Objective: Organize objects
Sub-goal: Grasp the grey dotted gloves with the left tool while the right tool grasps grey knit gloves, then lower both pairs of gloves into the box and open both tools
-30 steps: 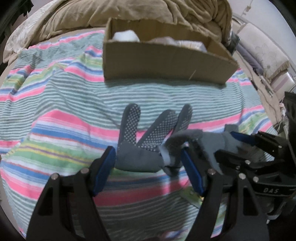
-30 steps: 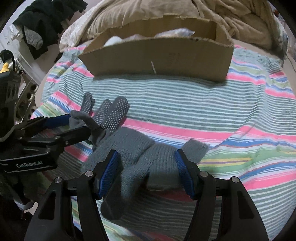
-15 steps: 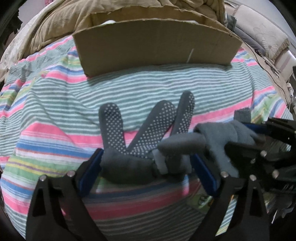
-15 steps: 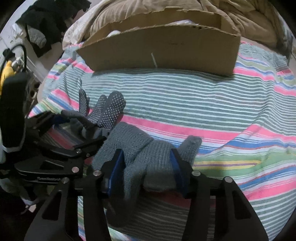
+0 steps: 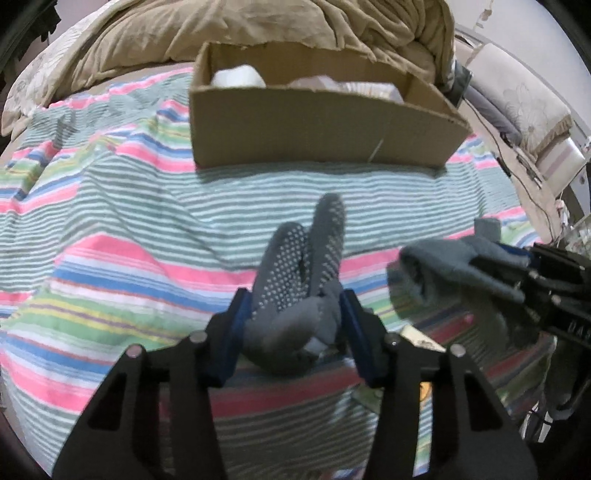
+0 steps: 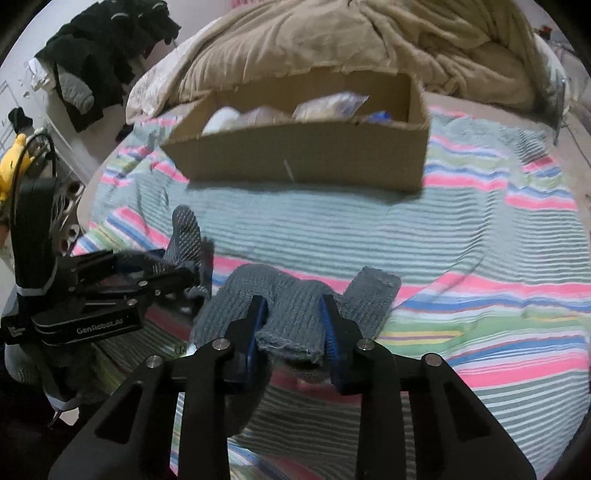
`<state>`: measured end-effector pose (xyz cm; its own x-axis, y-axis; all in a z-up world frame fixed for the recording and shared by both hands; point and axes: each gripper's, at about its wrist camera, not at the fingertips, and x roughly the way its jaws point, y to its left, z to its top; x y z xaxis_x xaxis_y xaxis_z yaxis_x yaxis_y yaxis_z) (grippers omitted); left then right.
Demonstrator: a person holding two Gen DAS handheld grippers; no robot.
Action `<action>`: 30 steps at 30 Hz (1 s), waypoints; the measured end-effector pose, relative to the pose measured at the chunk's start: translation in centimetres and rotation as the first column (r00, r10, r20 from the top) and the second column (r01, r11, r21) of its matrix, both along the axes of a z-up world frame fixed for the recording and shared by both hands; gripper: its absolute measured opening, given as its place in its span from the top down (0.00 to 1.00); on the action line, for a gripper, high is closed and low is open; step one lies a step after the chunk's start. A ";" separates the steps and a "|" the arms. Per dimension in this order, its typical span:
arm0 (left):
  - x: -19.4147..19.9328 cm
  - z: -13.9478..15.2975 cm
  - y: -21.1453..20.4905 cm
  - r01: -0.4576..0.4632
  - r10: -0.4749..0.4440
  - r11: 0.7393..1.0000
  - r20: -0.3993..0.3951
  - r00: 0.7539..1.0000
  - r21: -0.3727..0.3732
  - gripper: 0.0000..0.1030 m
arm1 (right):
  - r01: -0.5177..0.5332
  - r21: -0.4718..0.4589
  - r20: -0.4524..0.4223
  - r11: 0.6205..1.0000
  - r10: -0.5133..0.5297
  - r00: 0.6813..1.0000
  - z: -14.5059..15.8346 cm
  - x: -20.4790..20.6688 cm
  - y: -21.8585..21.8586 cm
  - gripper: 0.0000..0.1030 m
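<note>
My left gripper (image 5: 293, 314) is shut on a grey glove with white grip dots (image 5: 295, 269), held above the striped blanket (image 5: 129, 221); its fingers point toward the cardboard box (image 5: 314, 129). My right gripper (image 6: 293, 321) is shut on a second grey knit glove (image 6: 295, 295), also lifted. The right gripper and its glove (image 5: 454, 258) show at the right of the left wrist view. The left gripper (image 6: 173, 273) and the dotted glove (image 6: 186, 232) show at the left of the right wrist view. The box (image 6: 303, 155) holds white and clear-wrapped items.
A beige duvet (image 5: 258, 33) is piled behind the box. Dark clothes (image 6: 103, 55) hang at the far left. A yellow toy (image 6: 13, 162) and a rack stand off the bed's left edge. A sofa cushion (image 5: 517, 99) and cables lie to the right.
Both grippers closed on their gloves and lifted them off the blanket. The two gloves pulled apart. The dotted glove's fingers bunched together.
</note>
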<state>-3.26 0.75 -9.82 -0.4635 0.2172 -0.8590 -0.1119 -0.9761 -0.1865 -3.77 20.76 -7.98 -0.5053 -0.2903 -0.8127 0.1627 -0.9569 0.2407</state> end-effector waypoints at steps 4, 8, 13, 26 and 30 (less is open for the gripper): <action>0.8 0.7 -1.0 -0.013 0.014 1.000 -0.028 1.000 0.012 0.53 | 0.024 -0.012 -0.036 1.000 -0.024 0.999 1.7 0.0 1.1 0.70; 0.8 2.5 -1.2 -0.018 0.019 0.999 -0.059 0.998 0.029 0.53 | 0.036 -0.015 -0.068 0.999 -0.037 0.997 3.1 0.1 1.8 0.70; 0.7 4.8 -1.7 -0.019 0.023 0.999 -0.102 0.995 0.044 0.53 | 0.042 -0.017 -0.115 0.999 -0.044 0.992 5.1 -0.2 2.4 0.70; -1.1 9.4 -3.0 -0.042 0.051 0.998 -0.203 0.978 0.052 0.53 | 0.052 -0.010 -0.221 0.999 -0.053 0.974 9.2 -3.0 3.5 0.70; -2.2 10.4 -3.2 -0.041 0.052 0.998 -0.226 0.973 0.054 0.53 | 0.055 -0.012 -0.243 0.998 -0.056 0.968 9.9 -4.5 3.8 0.70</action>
